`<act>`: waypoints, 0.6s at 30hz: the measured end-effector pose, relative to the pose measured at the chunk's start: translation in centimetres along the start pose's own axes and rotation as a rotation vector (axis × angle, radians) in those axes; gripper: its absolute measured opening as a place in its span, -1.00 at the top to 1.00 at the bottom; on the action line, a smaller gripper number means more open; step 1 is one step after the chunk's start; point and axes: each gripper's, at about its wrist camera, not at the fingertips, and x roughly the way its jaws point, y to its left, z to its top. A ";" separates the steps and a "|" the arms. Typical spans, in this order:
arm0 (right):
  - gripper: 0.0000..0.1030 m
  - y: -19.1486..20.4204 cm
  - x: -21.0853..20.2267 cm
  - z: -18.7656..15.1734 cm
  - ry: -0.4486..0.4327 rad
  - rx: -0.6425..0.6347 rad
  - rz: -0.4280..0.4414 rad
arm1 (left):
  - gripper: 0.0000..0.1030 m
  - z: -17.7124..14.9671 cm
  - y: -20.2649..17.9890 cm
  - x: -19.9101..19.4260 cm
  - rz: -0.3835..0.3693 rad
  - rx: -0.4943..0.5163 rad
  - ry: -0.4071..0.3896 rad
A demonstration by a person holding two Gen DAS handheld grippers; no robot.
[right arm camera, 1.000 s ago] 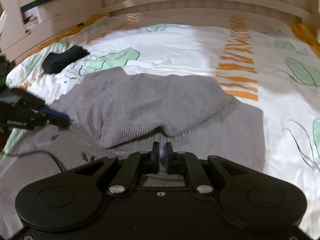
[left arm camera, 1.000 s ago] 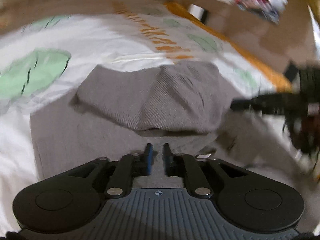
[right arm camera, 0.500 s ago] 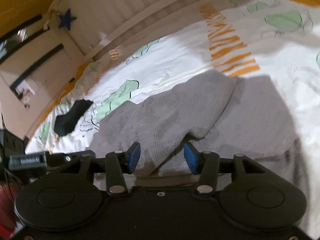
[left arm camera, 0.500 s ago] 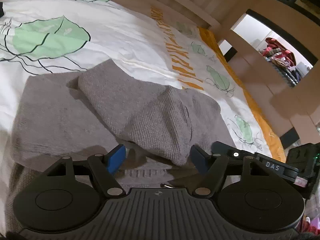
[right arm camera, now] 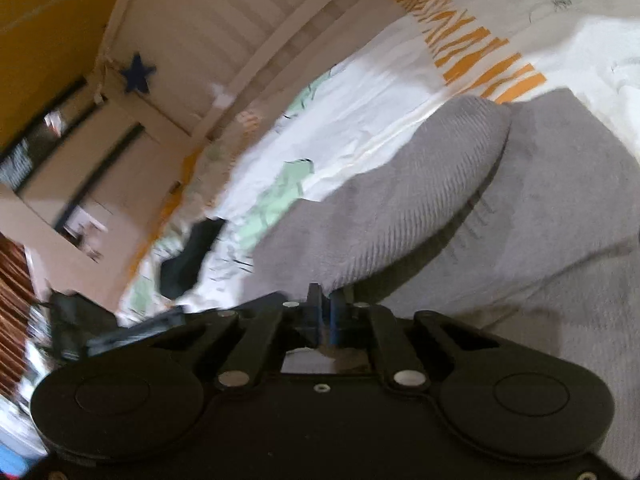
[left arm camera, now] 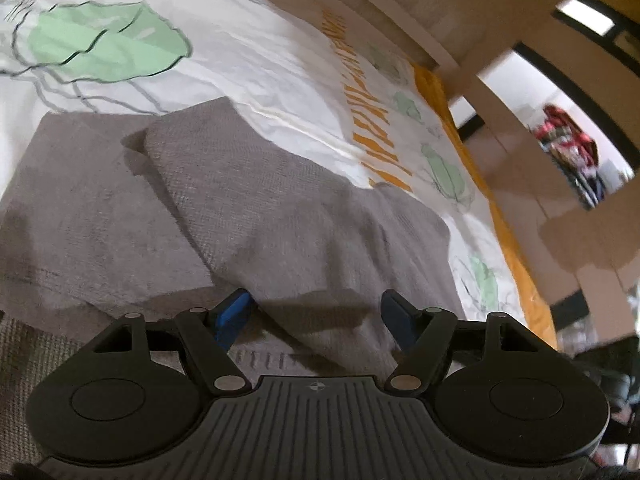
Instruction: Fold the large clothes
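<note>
A large grey knitted garment lies on the bed, partly folded, with a doubled-over flap on top of a flat layer. It also shows in the right wrist view. My left gripper is open and empty, its blue pads on either side of the near edge of the flap. My right gripper is shut at the near edge of the flap; whether cloth is between its pads is hidden.
The bed sheet is white with green leaves and orange stripes. A dark cloth lies on the bed's far left. A slatted headboard stands behind, and the left gripper shows at left.
Both grippers opened and let go of the garment half a second ago. The left has stayed open and tilted up; the right has now shut again and rolled to the left.
</note>
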 end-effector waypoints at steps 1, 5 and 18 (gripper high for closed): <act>0.77 -0.4 -0.1 0.0 0.006 0.025 -0.004 | -0.35 0.0 0.3 0.1 0.004 -0.018 -0.003; 0.77 -2.1 0.1 -0.5 0.029 0.031 -0.110 | -0.29 -0.1 1.4 0.6 0.000 -0.080 -0.025; 0.76 2.9 -1.6 -1.0 -0.049 -0.219 -0.187 | 0.92 -0.3 -2.5 -3.8 0.050 0.207 -0.124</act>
